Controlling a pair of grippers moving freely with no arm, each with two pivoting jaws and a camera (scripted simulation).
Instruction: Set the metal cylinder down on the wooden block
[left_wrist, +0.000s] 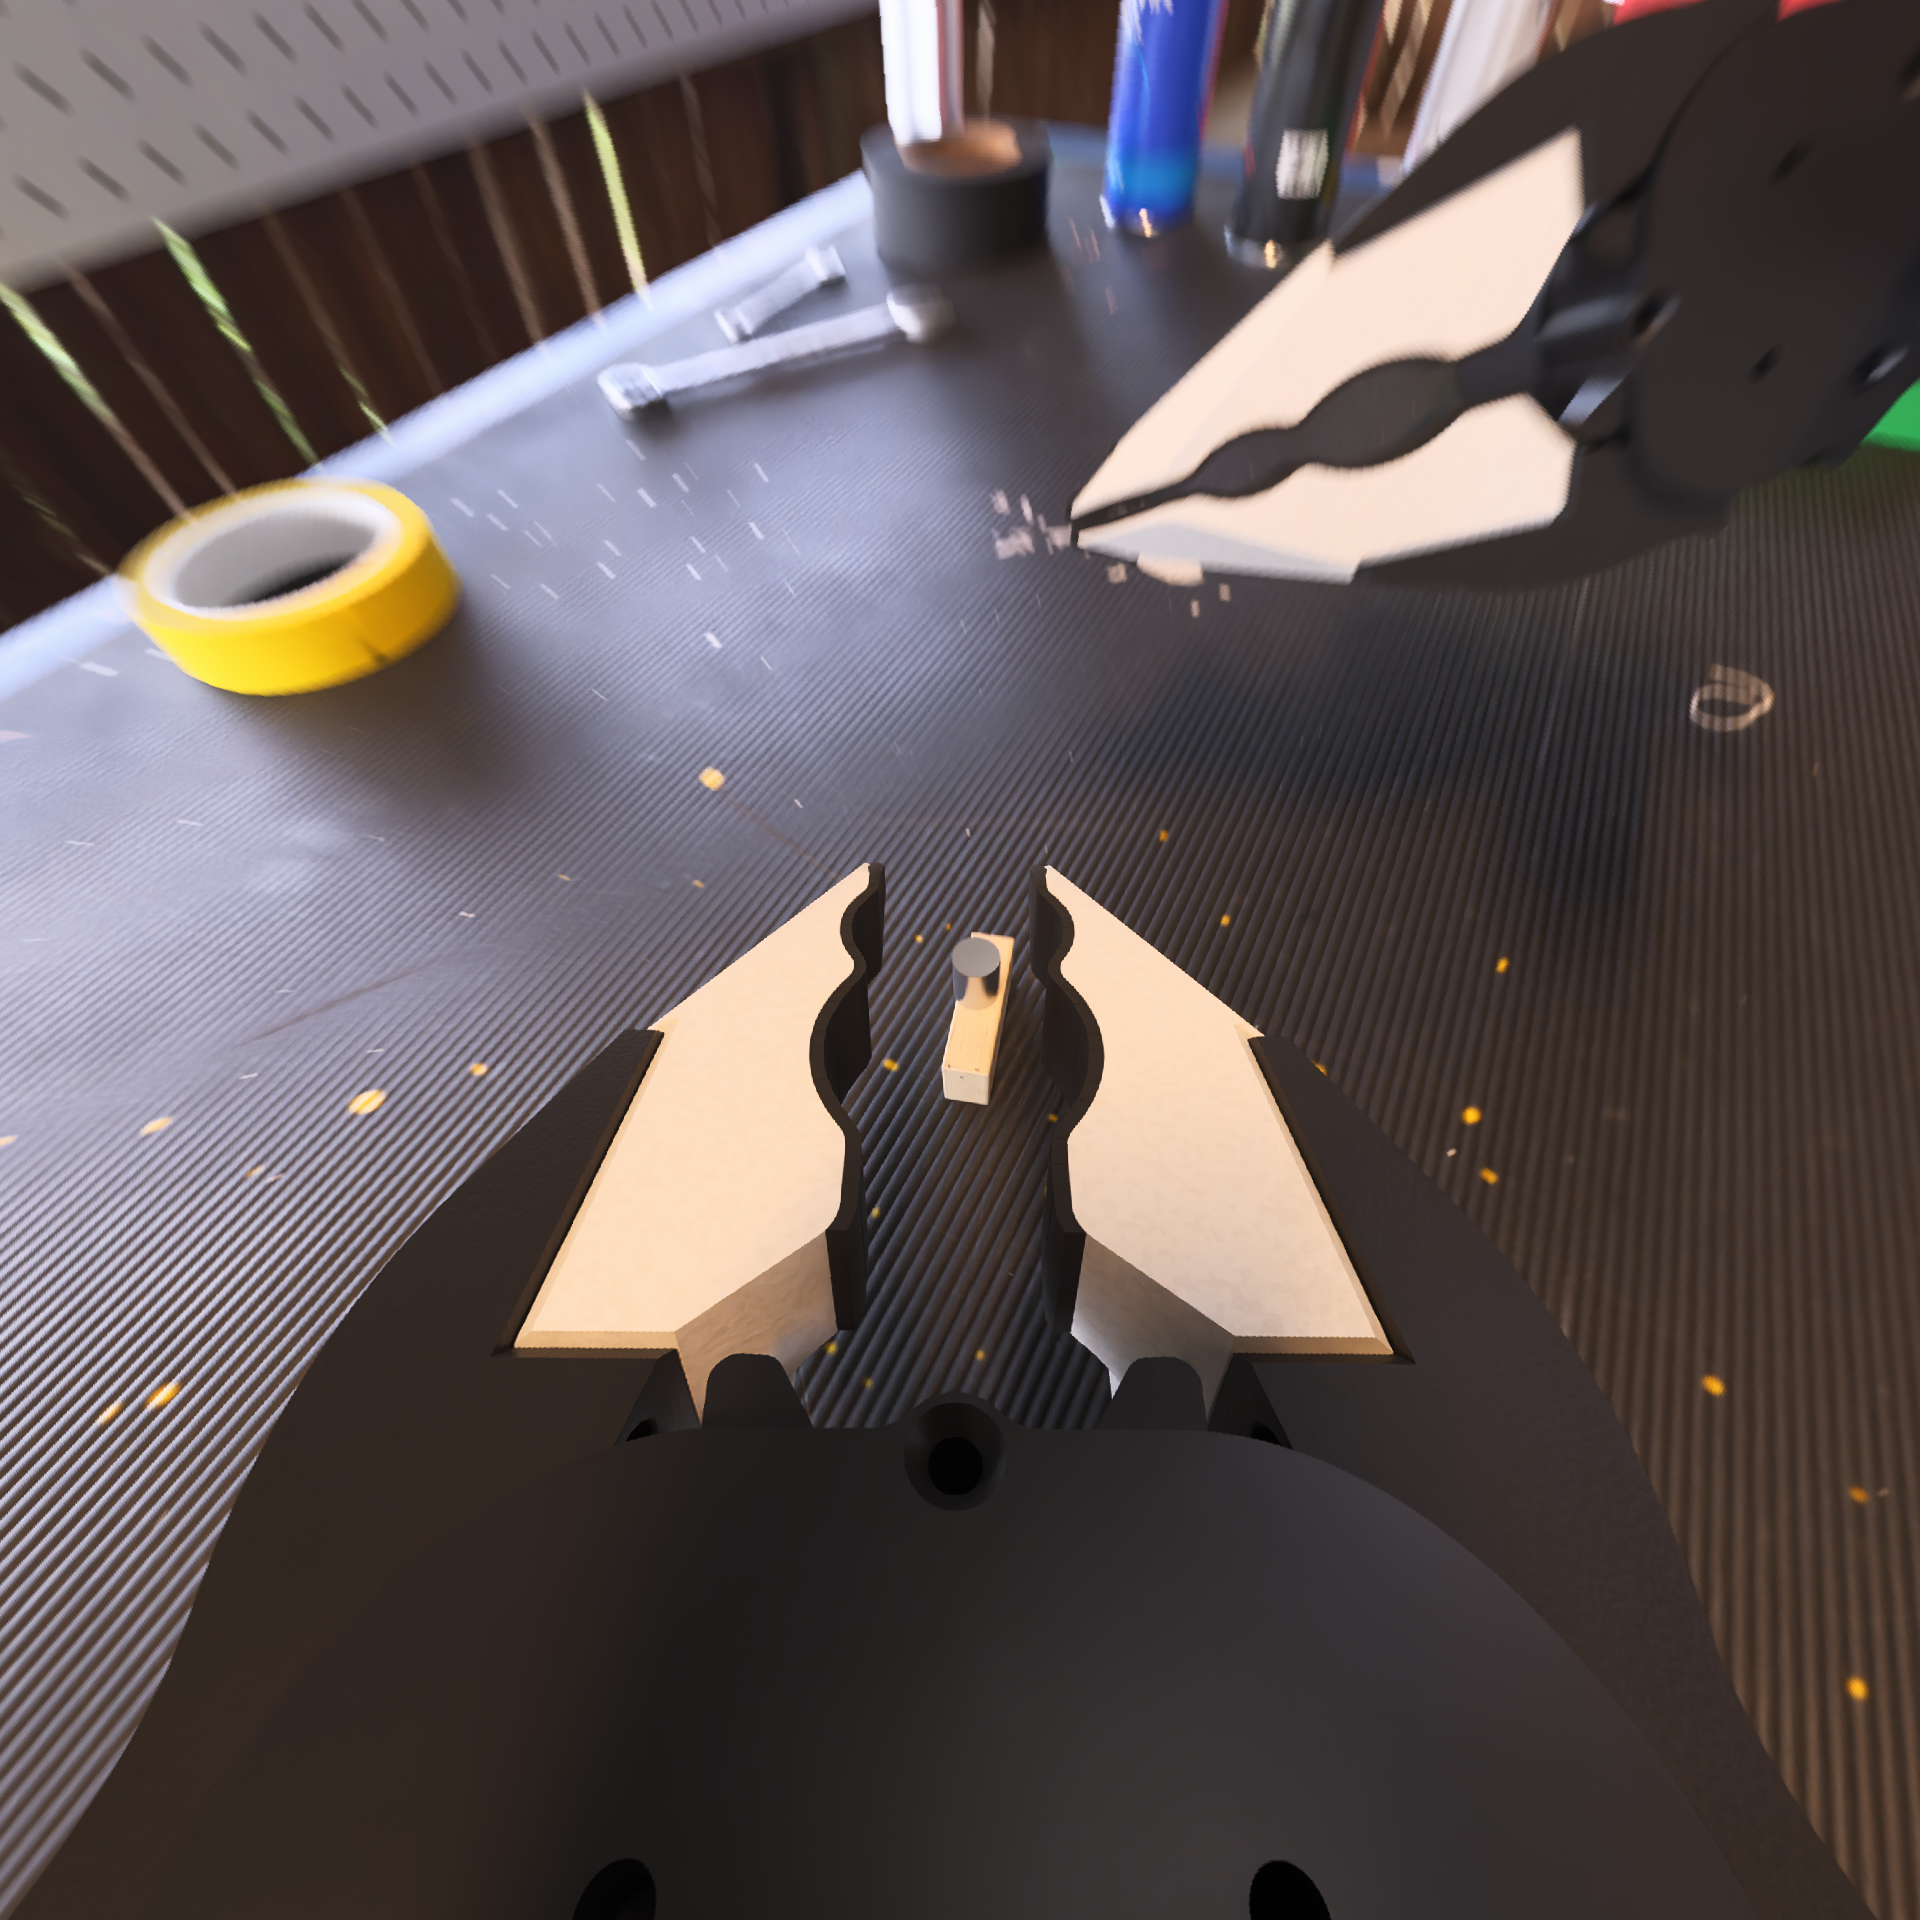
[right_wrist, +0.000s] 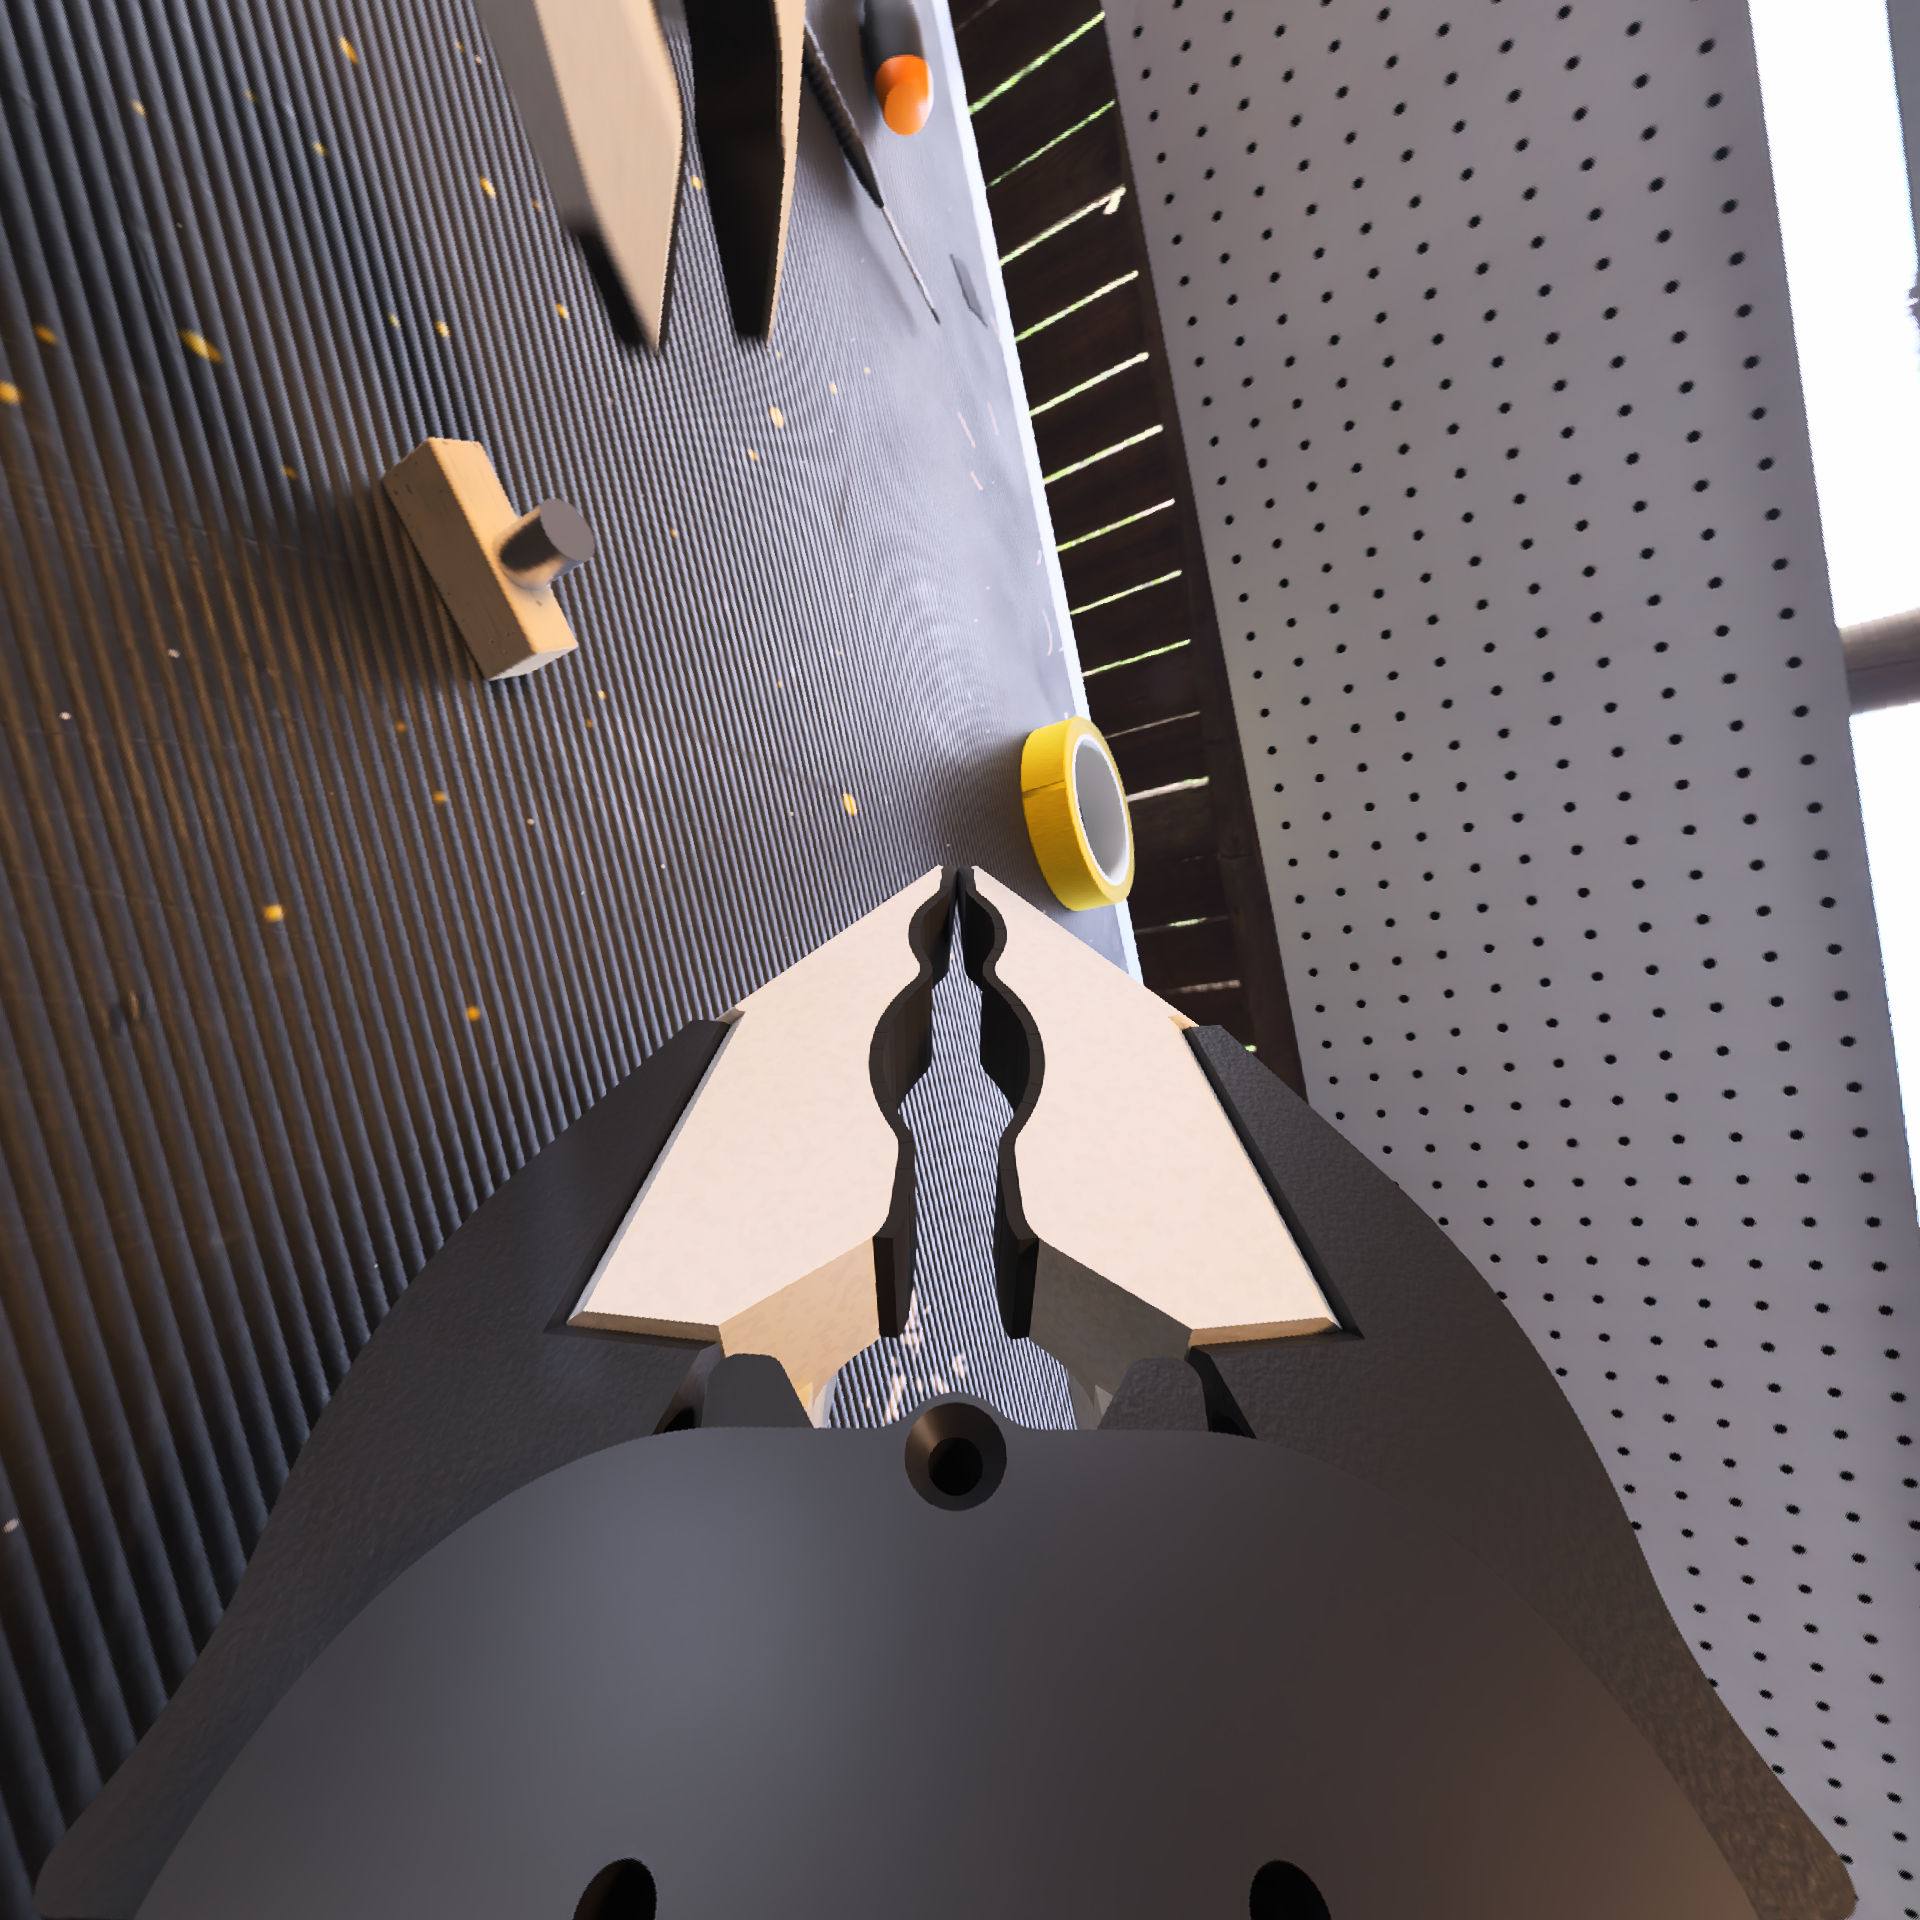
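**Metal cylinder stands on the wooden block**

Tan-faced and parted, the left gripper (left_wrist: 958, 878) holds nothing; below its gap the metal cylinder (left_wrist: 978, 972) stands upright on one end of the wooden block (left_wrist: 975, 1039), which lies on the ribbed dark mat (left_wrist: 1351, 935). The right gripper (right_wrist: 956, 871) is pinched closed and empty. A yellow tape roll (left_wrist: 291, 582) lies near the mat's edge, wrenches (left_wrist: 769, 343) farther off.

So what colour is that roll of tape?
Yellow. The tape shows best in the left wrist view.
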